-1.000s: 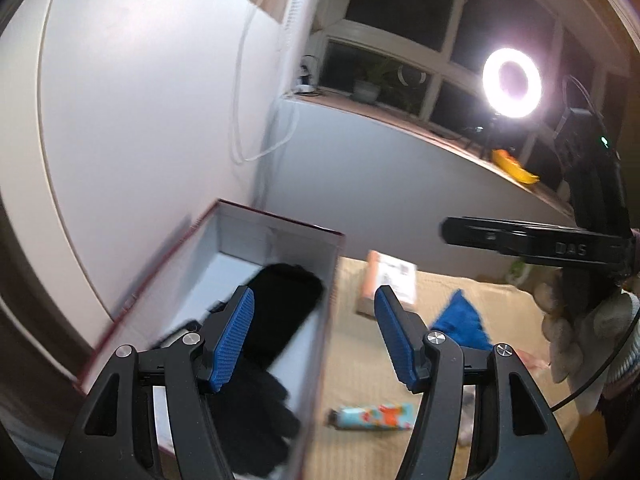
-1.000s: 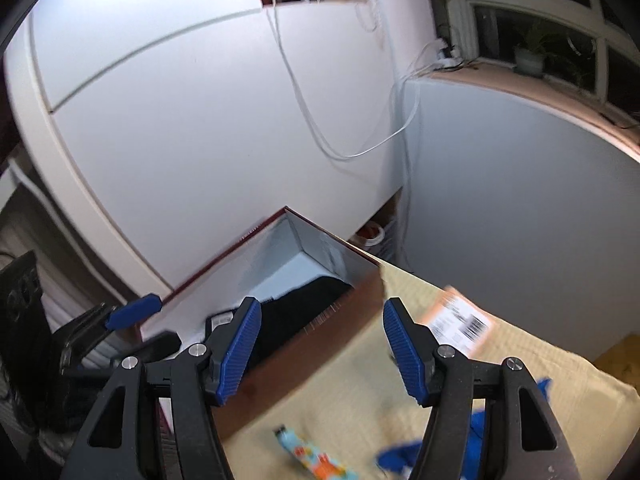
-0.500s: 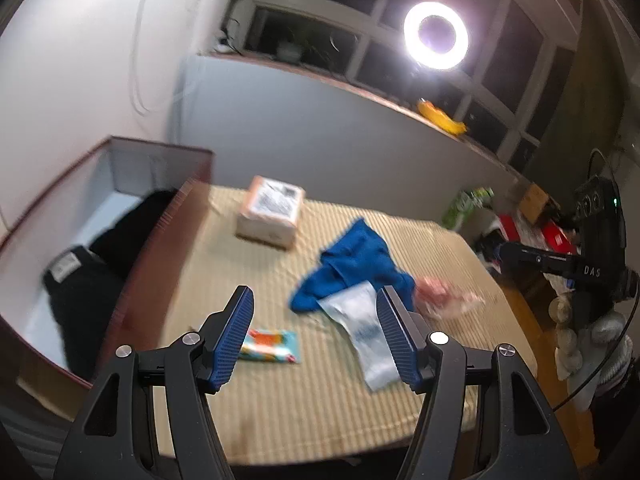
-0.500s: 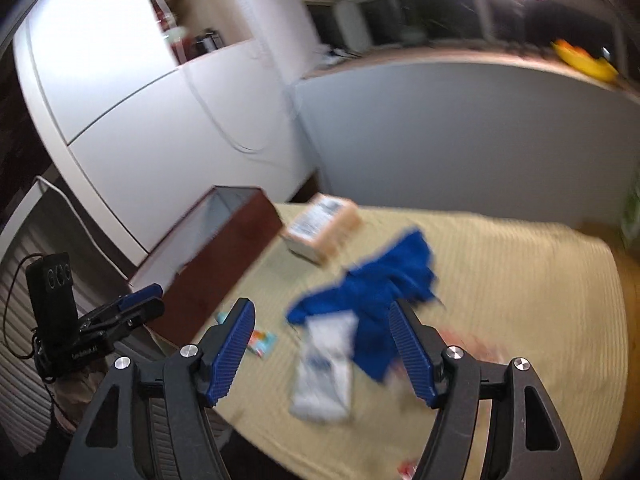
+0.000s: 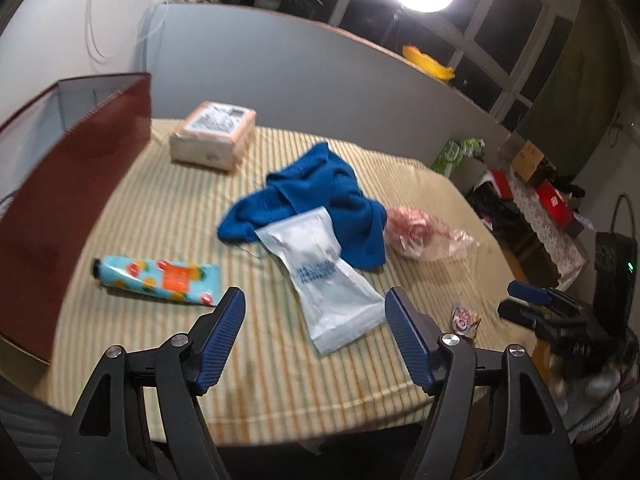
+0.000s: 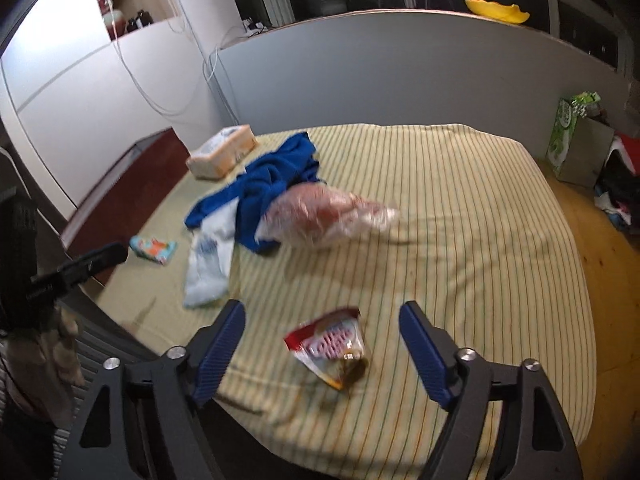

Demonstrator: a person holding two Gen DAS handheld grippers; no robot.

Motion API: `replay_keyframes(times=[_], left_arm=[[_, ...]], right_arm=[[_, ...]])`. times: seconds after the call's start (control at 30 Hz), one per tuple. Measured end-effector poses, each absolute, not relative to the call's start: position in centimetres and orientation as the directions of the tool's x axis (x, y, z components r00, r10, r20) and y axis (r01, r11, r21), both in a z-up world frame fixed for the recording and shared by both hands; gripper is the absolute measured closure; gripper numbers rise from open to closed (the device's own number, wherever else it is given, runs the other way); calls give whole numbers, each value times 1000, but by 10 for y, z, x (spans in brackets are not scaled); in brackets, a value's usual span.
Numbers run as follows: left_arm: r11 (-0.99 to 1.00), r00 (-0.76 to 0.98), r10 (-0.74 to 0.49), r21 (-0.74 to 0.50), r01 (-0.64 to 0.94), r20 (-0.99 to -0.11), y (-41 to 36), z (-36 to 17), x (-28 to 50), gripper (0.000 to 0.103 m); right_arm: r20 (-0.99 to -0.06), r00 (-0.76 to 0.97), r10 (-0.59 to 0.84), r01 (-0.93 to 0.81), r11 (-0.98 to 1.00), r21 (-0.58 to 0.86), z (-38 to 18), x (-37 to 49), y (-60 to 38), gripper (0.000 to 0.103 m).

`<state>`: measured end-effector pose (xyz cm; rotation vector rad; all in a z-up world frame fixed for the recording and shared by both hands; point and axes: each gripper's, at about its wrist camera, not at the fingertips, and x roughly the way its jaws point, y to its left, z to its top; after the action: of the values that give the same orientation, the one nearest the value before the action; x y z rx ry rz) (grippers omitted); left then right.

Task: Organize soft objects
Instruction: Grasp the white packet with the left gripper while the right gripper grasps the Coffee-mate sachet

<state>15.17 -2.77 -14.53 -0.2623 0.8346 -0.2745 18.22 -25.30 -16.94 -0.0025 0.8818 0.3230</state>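
Both grippers, left (image 5: pixel 314 322) and right (image 6: pixel 322 340), just widened, empty; blue cloth (image 5: pixel 316 200) under the white pouch (image 5: pixel 328 280) may drag it along, probably.

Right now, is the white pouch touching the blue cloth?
Touching. The left wrist view shows the white pouch with its upper end lying over the blue cloth, no gap. The right wrist view agrees.

I noted the left claw (image 5: pixel 315 314) had matte black angular arms with triangular cut-outs, ribbed blue pads (image 5: pixel 224 322) and round silver screws at the pivots. The right claw (image 6: pixel 322 330) was built the same. Seen from the left camera, the right unit carried a black box with a green indicator light and a thin black cable.
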Motion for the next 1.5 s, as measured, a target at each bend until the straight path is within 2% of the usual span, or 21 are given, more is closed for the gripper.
replay_keyframes(times=[0.27, 0.47, 0.67, 0.93, 1.03, 1.13, 1.23, 1.27, 1.37, 1.43, 1.5], left_arm=[[963, 600, -263, -241, 119, -755, -64, -166, 181, 30], [966, 581, -229, -256, 37, -781, -70, -181, 204, 30], [980, 562, -168, -197, 9, -810, -80, -195, 216, 30], [995, 596, -96, -95, 34, -797, -91, -198, 210, 27], [995, 610, -95, -87, 42, -787, -88, -199, 208, 27], [995, 615, -98, -89, 45, -782, -85, -199, 208, 30], [994, 621, -103, -97, 44, -777, -80, -198, 207, 37], [994, 622, -105, -98, 45, -776, -79, -198, 207, 41], [992, 625, -124, -119, 49, -771, -75, -197, 205, 49], [990, 625, -136, -129, 56, -769, -76, -196, 205, 55], [989, 626, -147, -135, 67, -766, -77, -196, 203, 61]], right_arm=[[-759, 602, 249, -286, 954, 86, -187, 176, -251, 24], [-770, 595, 231, -292, 955, 61, -195, 181, -250, 24], [-775, 605, 184, -309, 951, -15, -202, 187, -237, 24], [-772, 631, 76, -319, 932, -169, -221, 192, -217, 24], [-784, 617, 63, -322, 930, -179, -228, 194, -217, 24], [-791, 606, 89, -323, 935, -143, -227, 197, -223, 24], [-799, 591, 110, -322, 940, -109, -228, 199, -229, 24], [-801, 586, 119, -325, 941, -98, -228, 200, -230, 26], [-812, 554, 182, -341, 940, -22, -229, 201, -237, 39], [-814, 551, 187, -339, 941, -14, -228, 201, -238, 54], [-817, 546, 186, -346, 938, -18, -228, 202, -236, 55]])
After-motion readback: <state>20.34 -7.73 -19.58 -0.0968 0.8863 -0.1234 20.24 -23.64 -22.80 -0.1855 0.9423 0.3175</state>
